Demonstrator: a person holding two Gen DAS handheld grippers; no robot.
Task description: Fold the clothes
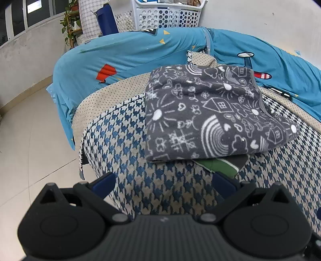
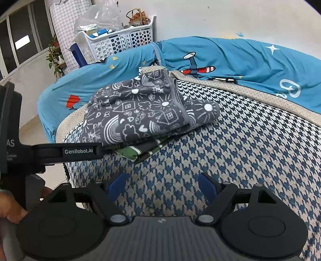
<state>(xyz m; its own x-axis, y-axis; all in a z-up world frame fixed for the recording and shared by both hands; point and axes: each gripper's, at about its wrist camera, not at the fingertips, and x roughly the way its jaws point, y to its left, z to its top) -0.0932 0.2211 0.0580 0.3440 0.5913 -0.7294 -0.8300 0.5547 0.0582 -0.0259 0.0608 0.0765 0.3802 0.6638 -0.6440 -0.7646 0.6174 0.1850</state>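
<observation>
A folded grey cloth with white doodle print (image 1: 210,114) (image 2: 144,112) lies on the houndstooth cover (image 1: 160,184) (image 2: 250,144). It rests on top of a green striped garment (image 1: 220,164) (image 2: 140,149), of which only a corner shows. My left gripper (image 1: 163,183) hovers just in front of the pile, open, nothing between its blue fingertips (image 1: 104,182). My right gripper (image 2: 163,184) is also open and empty, a little back from the pile and to its right. In the right wrist view, the left gripper's body (image 2: 66,152) reaches in from the left toward the pile's near edge.
A blue sheet with cartoon planes (image 1: 130,54) (image 2: 240,58) covers the raised back behind the pile. A white laundry basket (image 1: 166,16) (image 2: 118,38) stands beyond it by the wall. Tiled floor (image 1: 26,140) drops off to the left. A hand (image 2: 8,208) grips the left tool.
</observation>
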